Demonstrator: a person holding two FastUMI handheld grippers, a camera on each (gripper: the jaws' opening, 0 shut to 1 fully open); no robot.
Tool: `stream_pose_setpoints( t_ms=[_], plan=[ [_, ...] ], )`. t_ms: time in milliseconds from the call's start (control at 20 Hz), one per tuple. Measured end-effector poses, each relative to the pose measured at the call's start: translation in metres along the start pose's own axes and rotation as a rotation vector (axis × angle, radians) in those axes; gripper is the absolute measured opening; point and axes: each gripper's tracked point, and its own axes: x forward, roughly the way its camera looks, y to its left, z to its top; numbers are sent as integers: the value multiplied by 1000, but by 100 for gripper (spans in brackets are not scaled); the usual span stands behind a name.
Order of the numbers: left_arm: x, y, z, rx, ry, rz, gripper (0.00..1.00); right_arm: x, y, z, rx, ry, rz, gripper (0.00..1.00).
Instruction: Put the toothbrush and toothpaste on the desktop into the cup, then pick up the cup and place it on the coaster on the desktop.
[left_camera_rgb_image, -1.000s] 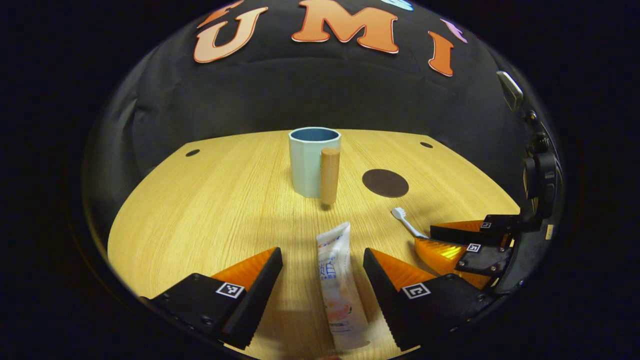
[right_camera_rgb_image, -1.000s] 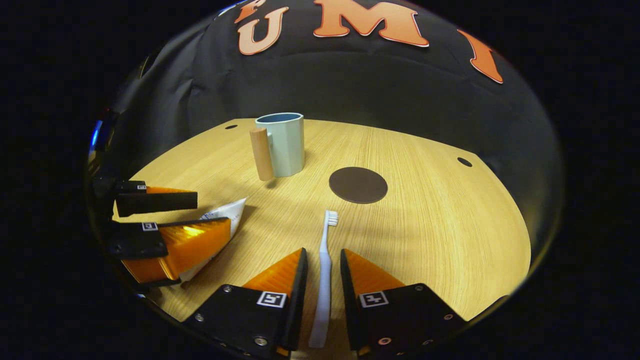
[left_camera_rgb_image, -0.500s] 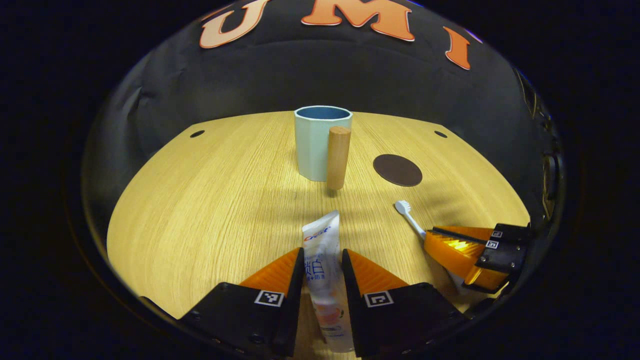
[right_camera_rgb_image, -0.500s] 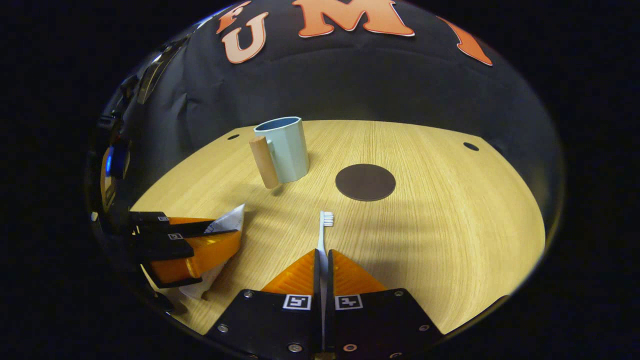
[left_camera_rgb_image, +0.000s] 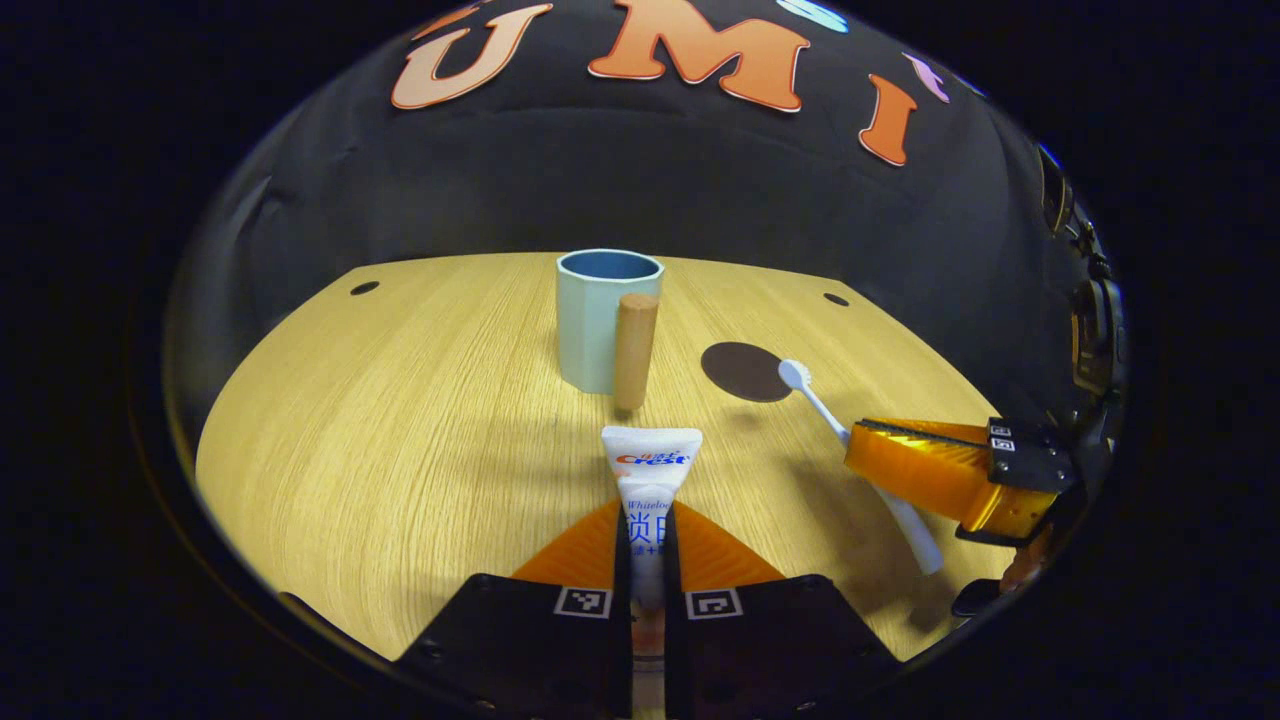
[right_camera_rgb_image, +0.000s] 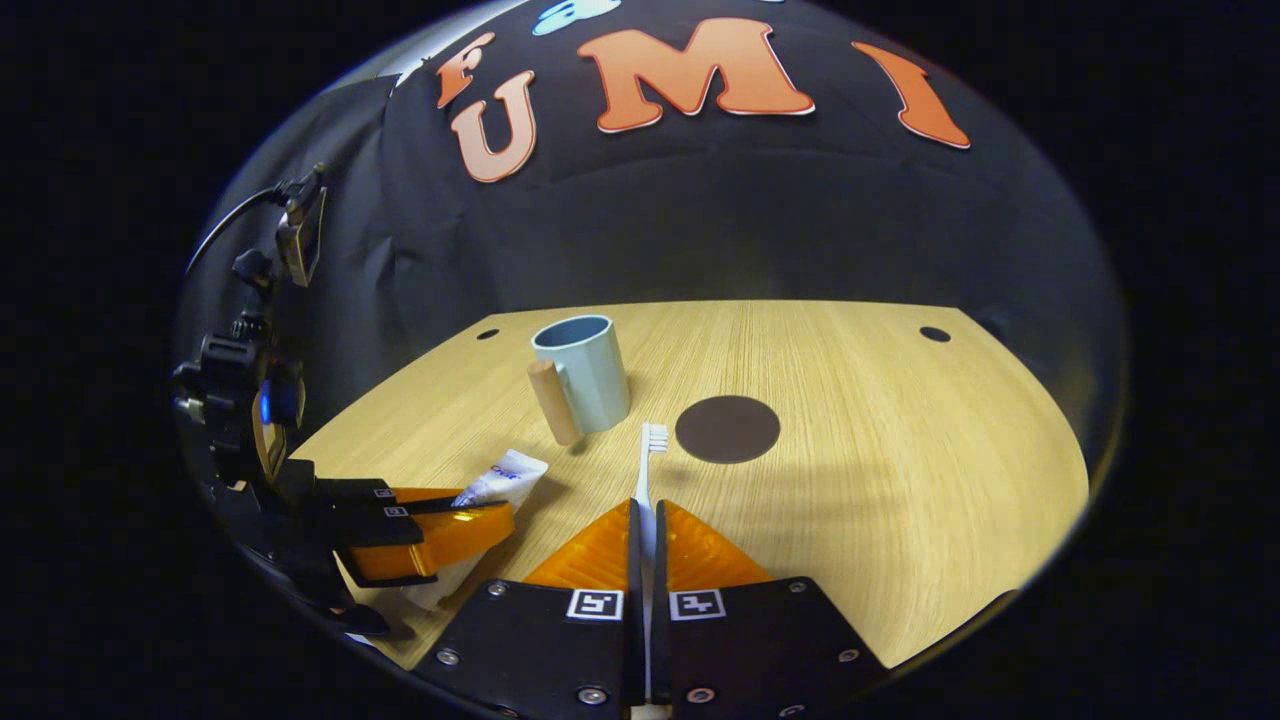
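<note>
My left gripper (left_camera_rgb_image: 646, 512) is shut on the white toothpaste tube (left_camera_rgb_image: 650, 462), which is lifted off the desk and points at the cup. The pale blue cup (left_camera_rgb_image: 596, 318) with a wooden handle (left_camera_rgb_image: 634, 350) stands upright mid-desk. My right gripper (right_camera_rgb_image: 646, 508) is shut on the white toothbrush (right_camera_rgb_image: 650, 455), bristle end forward and raised above the desk. In the left gripper view the right gripper (left_camera_rgb_image: 862, 440) holds the toothbrush (left_camera_rgb_image: 822, 408) at the right. The round dark coaster (right_camera_rgb_image: 727, 429) lies flat to the right of the cup (right_camera_rgb_image: 585, 370). The left gripper (right_camera_rgb_image: 500, 515) holds the tube (right_camera_rgb_image: 505, 476) at the lower left of the right gripper view.
The wooden desk (left_camera_rgb_image: 400, 400) has small dark holes (left_camera_rgb_image: 364, 288) near its far corners. The black cloth wall (left_camera_rgb_image: 640, 190) rises right behind the desk's far edge. A hand-held gripper body with cables (right_camera_rgb_image: 250, 400) stands at the left of the right gripper view.
Both grippers closed on their objects and lifted them: the left on the toothpaste tube, the right on the toothbrush. Both now hang above the desk, tilted toward the cup.
</note>
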Motion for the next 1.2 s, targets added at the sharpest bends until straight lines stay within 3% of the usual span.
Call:
stream_pose_setpoints(
  t_ms=[550,1200],
  plan=[
    [-34,-9,86,36,-223,-27,12,-27,-21,66,65,-198,-41,2],
    [-5,19,206,46,-503,5,12,-23,-16,144,45,-361,-29,2]
  ],
)
